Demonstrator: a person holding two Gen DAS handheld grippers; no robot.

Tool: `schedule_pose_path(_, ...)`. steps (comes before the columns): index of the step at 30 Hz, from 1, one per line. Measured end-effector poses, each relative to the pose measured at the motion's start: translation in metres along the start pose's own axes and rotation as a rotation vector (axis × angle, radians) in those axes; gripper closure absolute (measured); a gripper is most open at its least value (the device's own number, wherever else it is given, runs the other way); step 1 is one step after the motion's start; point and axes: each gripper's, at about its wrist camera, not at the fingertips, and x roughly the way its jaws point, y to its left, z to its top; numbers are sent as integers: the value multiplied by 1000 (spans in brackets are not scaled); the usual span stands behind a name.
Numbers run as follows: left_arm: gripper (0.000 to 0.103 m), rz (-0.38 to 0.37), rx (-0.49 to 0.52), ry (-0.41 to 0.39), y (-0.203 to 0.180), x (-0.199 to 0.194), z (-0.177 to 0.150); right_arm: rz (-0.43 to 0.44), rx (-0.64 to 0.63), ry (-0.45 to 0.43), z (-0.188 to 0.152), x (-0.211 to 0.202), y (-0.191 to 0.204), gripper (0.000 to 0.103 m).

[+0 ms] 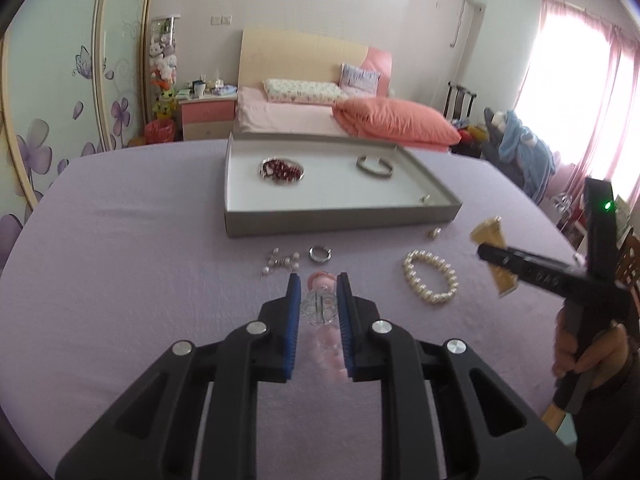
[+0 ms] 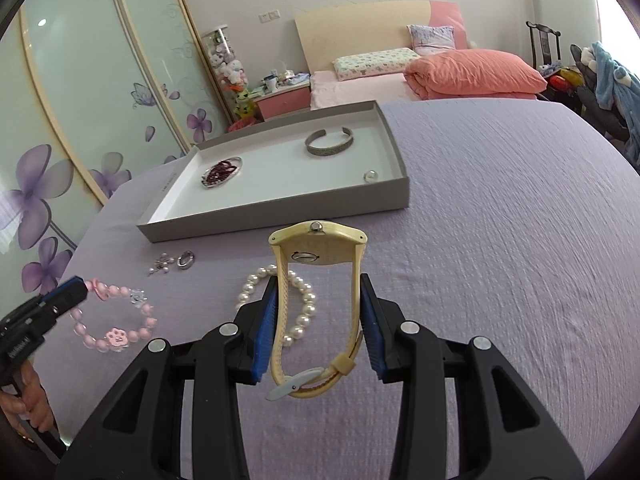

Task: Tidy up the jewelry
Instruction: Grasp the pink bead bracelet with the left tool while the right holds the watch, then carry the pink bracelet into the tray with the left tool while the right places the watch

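My right gripper [image 2: 320,280] is shut on a cream-yellow watch [image 2: 316,252] and holds it above the purple cloth, in front of the grey tray [image 2: 280,210]. My left gripper [image 1: 318,280] straddles a pink bead bracelet [image 1: 320,300] lying on the cloth, jaws a little apart; in the right wrist view its tip [image 2: 72,290] touches that bracelet [image 2: 116,334]. The tray holds a red-stone piece [image 2: 222,172], a silver cuff [image 2: 330,142] and a small ring [image 2: 371,176].
On the cloth lie a white pearl bracelet [image 1: 430,282], a silver ring [image 1: 319,253], a pearl earring cluster [image 1: 280,262] and a small ring [image 1: 433,233] by the tray corner. A bed [image 1: 320,112] stands behind the table.
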Motion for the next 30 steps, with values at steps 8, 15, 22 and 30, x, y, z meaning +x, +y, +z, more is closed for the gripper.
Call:
schedule_pose_path(8,85,-22,-27,-49,-3,-18,6,23,-31,-15,-1,-7,14,63)
schedule_pose_path(15,85,-18,-33,-56,-3,-22,6,30,-42,-13,-2,-7,19,63)
schedule_pose_path(22,85,-15,-38,-56,-1,-21,6,29,-43,-11,-3,-7,20,63)
schedule_pose_path(30,85,-4,-31,-58,-1,-20,13,14,-59,-25,8,-6,19,63)
